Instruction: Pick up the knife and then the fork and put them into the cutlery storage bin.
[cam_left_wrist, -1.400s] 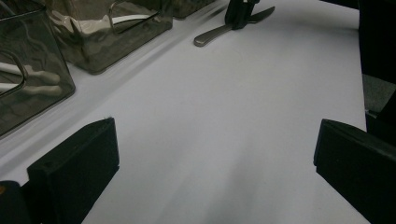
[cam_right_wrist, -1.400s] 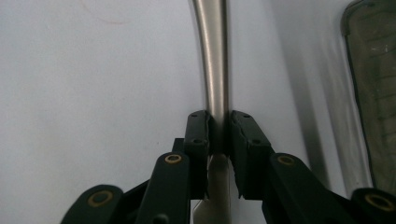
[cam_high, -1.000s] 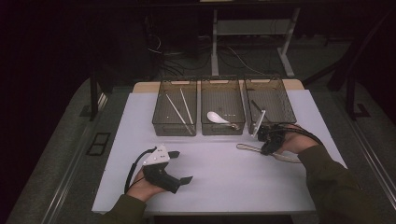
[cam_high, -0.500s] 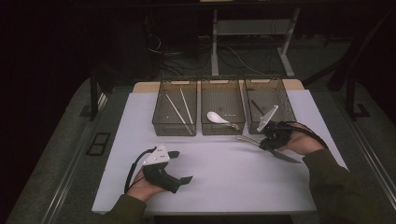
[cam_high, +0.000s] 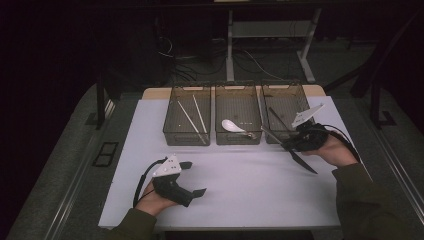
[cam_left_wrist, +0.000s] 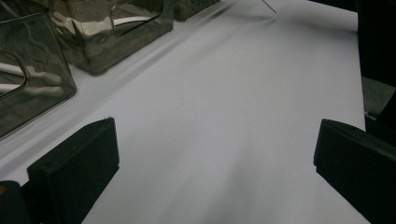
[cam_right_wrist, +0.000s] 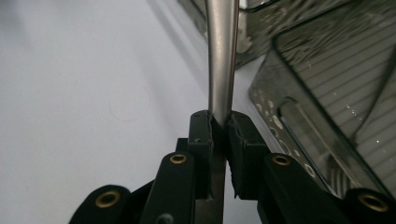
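Your right gripper (cam_right_wrist: 219, 126) had its fingers (cam_right_wrist: 201, 140) clamped tight on a slender metal utensil (cam_right_wrist: 220, 60), which looked like a knife; its type could not be confirmed. In the high view that utensil (cam_high: 295, 152) lay slantwise, one end over the front edge of the right bin (cam_high: 286, 102), the other over the white table (cam_high: 250, 185). Your left gripper (cam_high: 192, 180) rested low near the table's front edge, jaws spread wide with nothing between them. The middle bin (cam_high: 237, 100) held a white spoon (cam_high: 234, 126); the left bin (cam_high: 187, 97) held two pale sticks (cam_high: 194, 118).
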